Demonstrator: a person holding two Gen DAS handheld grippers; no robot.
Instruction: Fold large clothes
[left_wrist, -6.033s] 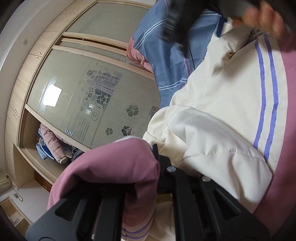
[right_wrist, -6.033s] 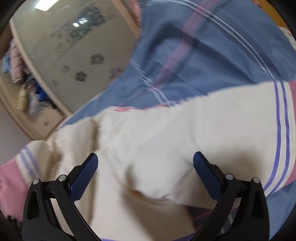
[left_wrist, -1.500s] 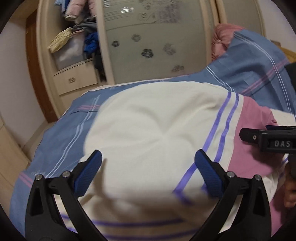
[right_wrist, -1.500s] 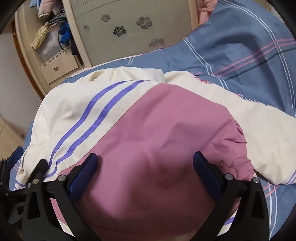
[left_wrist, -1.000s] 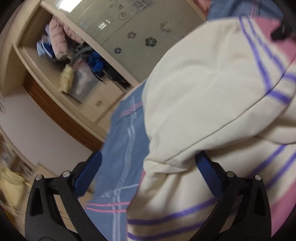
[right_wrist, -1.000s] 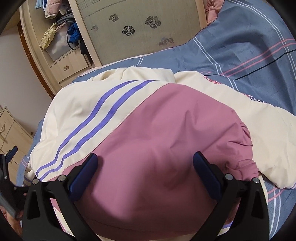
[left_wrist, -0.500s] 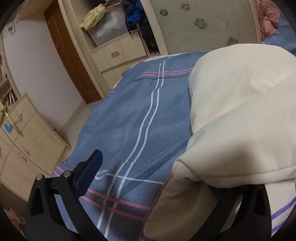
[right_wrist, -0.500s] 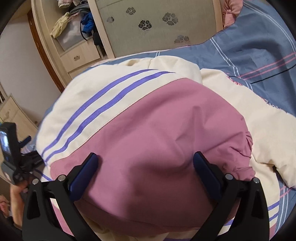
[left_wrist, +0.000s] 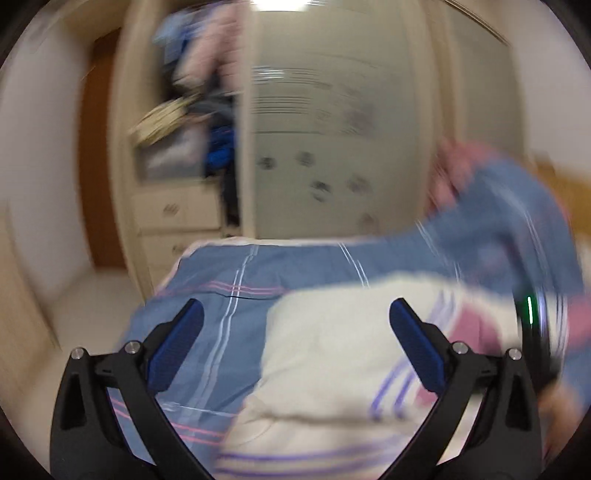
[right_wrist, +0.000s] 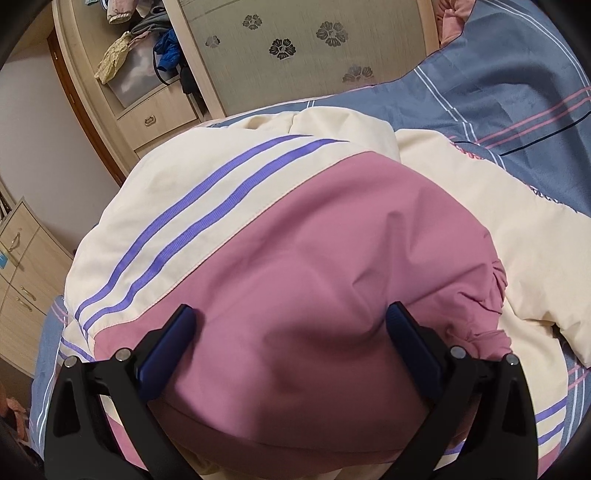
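Observation:
A puffy cream and pink jacket with purple stripes lies folded on the blue striped bedspread. My right gripper is open, its jaws wide apart over the pink part, with nothing held. In the blurred left wrist view, my left gripper is open and empty, above the jacket's cream left edge and the bedspread. The right gripper's dark body shows at the right of that view.
A wardrobe with a sliding flower-patterned door and open shelves of clothes stands behind the bed. Drawers stand at the left. A pink pillow lies at the bed's far right.
My left gripper has pulled back and swung right off the jacket's left edge; its view is now blurred. My right gripper has barely moved over the pink part.

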